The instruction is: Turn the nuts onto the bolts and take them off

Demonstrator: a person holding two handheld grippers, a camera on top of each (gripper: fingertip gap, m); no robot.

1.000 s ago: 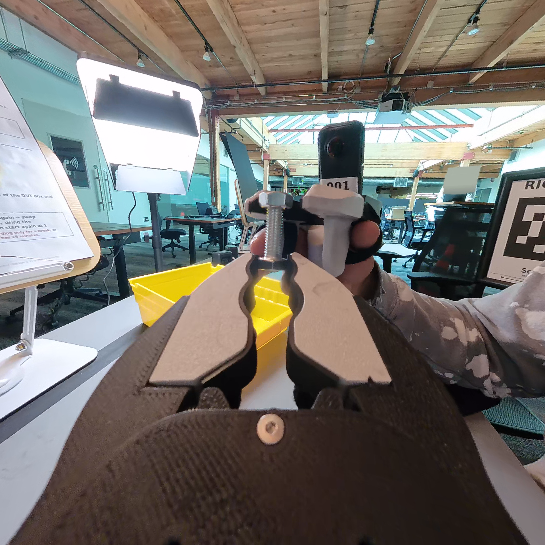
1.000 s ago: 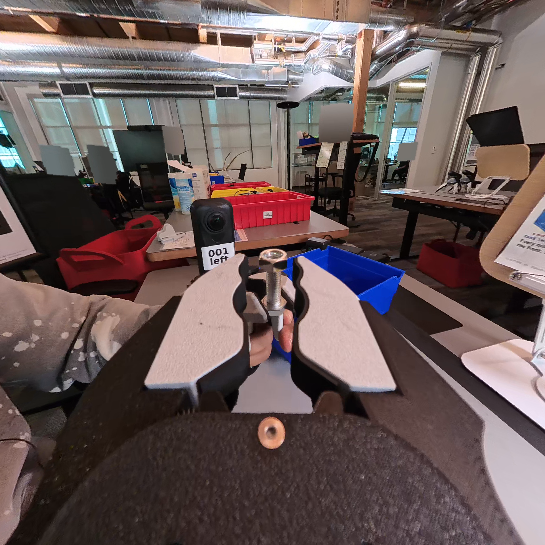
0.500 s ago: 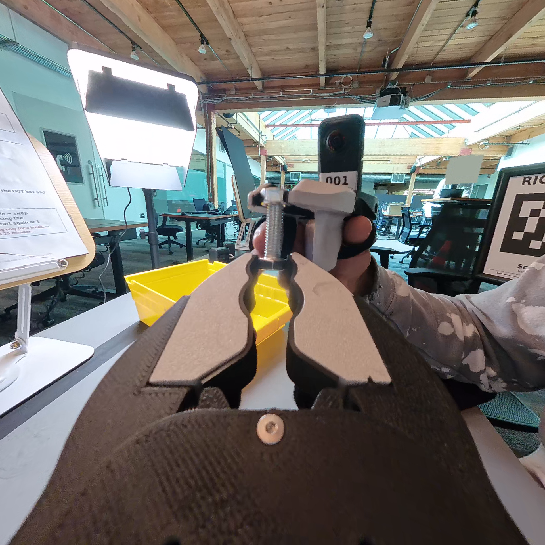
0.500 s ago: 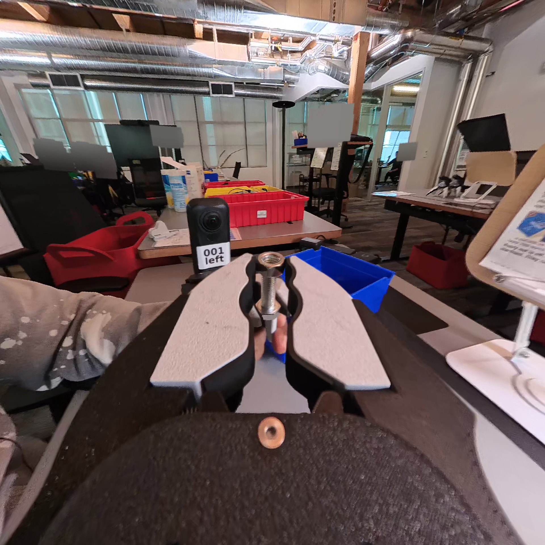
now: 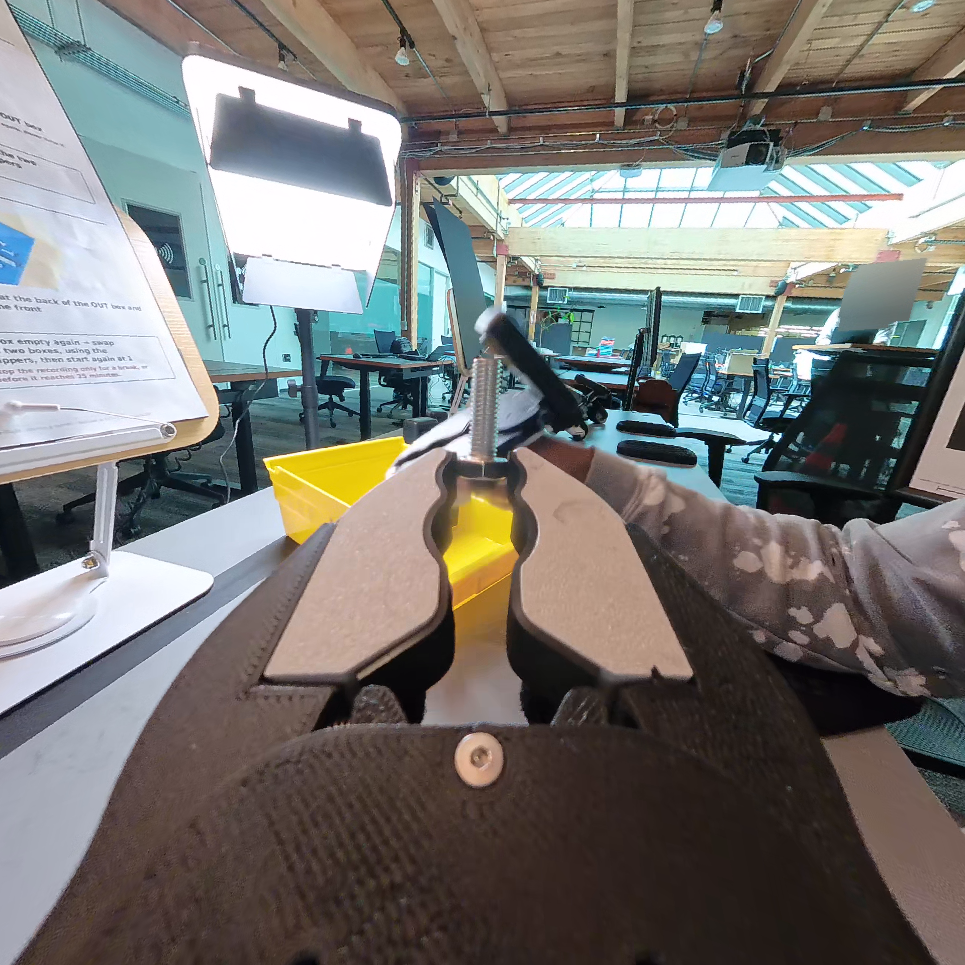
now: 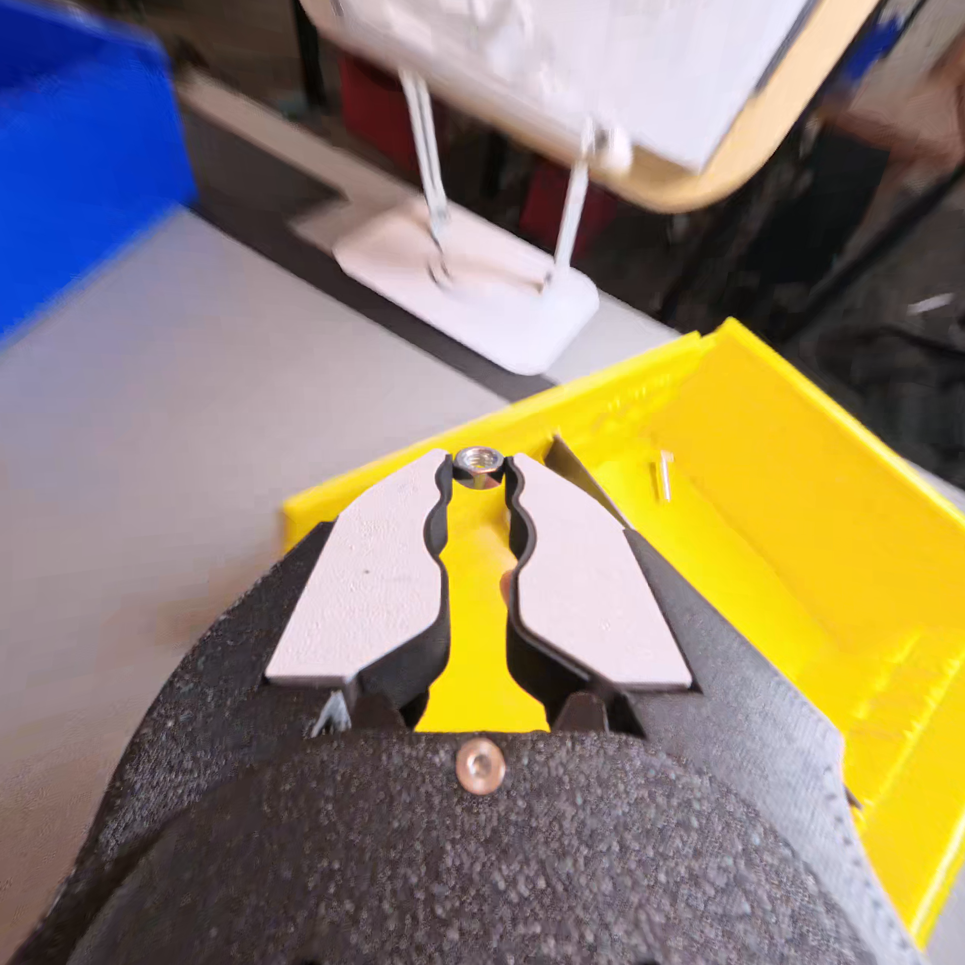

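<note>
My left gripper [image 5: 480,463] is shut on the hex head of a steel bolt [image 5: 483,402]. The bolt's bare threaded shank stands upright above the fingertips. My right gripper [image 6: 478,474] is shut on a loose steel nut [image 6: 479,461] at its fingertips, threaded hole facing up, above the near corner of the yellow bin [image 6: 783,522]. The right wrist view is motion-blurred. In the left wrist view the right gripper shows blurred and tilted just behind the bolt, with a hand and spotted grey sleeve [image 5: 757,564] behind it.
The yellow bin [image 5: 324,480] sits on the grey table and holds one small metal piece [image 6: 663,478]. A blue bin [image 6: 68,156] stands at the far left. A white stand with a clipboard [image 5: 104,590] is at the table edge [image 6: 470,292]. One gripper's finger ends stand about 25 cm off the other's.
The nut was on the bolt's top end with both grippers holding the assembly. Now the nut is off, and my right gripper has swung away with it over the yellow bin.
</note>
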